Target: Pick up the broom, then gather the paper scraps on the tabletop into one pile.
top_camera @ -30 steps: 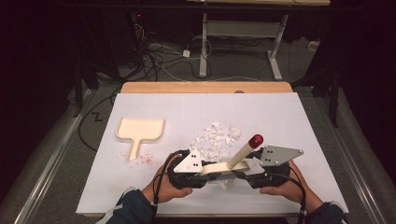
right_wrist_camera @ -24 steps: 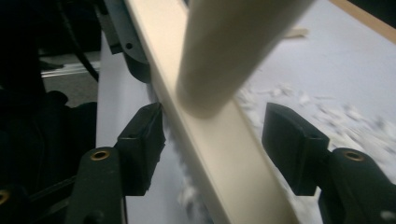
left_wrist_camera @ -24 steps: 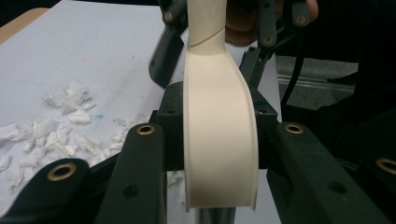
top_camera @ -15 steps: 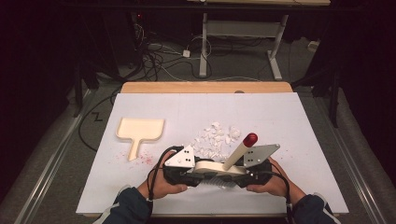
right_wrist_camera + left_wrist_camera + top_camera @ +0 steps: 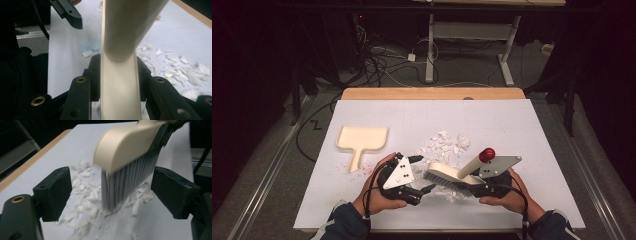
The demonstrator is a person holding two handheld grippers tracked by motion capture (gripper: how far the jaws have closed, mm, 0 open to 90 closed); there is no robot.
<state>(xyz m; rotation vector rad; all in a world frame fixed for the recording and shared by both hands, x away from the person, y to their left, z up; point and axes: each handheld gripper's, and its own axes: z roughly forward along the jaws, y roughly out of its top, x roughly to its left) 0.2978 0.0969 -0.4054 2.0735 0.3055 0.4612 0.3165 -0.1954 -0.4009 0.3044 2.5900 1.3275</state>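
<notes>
- Cream plastic is what the brush [image 5: 447, 173] is made of, with grey-white bristles and a red knob at the end of its handle; it sits at the near middle of the white table cover [image 5: 532, 130], bristles down among the paper scraps [image 5: 444, 144].
- Right gripper [image 5: 117, 82]: its jaws are clenched on the flat cream handle, one on each side, low on the shaft. In the high view the handle slants up and to the right from the head.
- Left gripper [image 5: 112, 195]: jaws spread wide, holding nothing, with the bristle end of the brush standing between them but touching neither. A hand [image 5: 377, 192] steadies it just left of the brush head.
- Handling, as a judgement: the brush looks light and stiff in the handle and back, soft and springy in the bristles. The smooth plastic could twist in a narrow grip, so the flat faces of the handle are the right place to hold. The bristles should be left free.
- The scraps look nearly weightless and loose. They should scatter easily under a fast stroke, so short, low sweeps would suit them.
- A cream dustpan [image 5: 362, 140] lies flat at the left, well apart from the pile, its short handle pointing toward the near edge.
- Faint reddish specks mark the cover near the dustpan handle.
- No brand, label or readable writing shows on the brush, the dustpan or the grippers.
</notes>
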